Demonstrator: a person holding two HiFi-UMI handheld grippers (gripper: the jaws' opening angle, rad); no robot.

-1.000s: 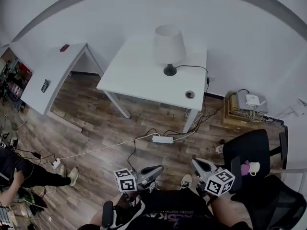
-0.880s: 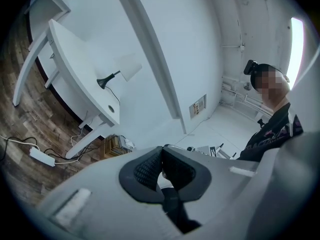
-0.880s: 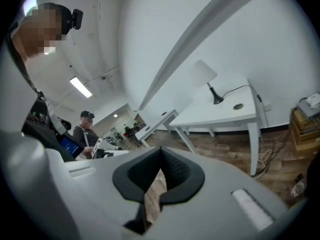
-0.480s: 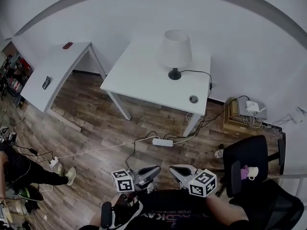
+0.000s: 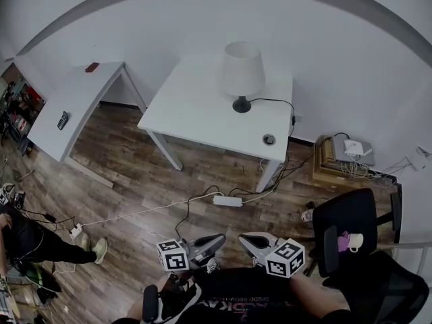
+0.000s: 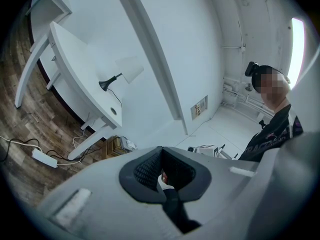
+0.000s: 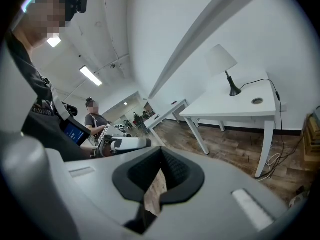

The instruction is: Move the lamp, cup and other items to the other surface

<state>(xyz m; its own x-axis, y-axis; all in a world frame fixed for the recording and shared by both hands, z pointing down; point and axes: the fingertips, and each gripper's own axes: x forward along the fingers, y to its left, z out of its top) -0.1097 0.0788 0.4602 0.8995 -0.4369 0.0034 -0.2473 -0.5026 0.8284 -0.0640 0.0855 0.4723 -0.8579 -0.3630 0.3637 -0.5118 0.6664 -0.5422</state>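
Lamp stands upright near the back of the white table in the head view. Its cord runs off toward the right edge, close to a round cable hole. Since a second ago the right gripper has swung in from the right. Its tip now sits close to that of the left gripper, which has kept its place. Both are low in the picture, well apart from the table. A second white desk stands to the left, and a power strip lies on the wood floor. A black chair at the right carries what looks like a small white cup beside something purple.

In the left gripper view the jaws are closed together with nothing between the pads. Beyond them the lamp is on the table against a plain white wall.

In the right gripper view the jaws are likewise pressed together and empty. The lamp is on the table to the right, with the second desk farther back. Another person is in the open room behind.
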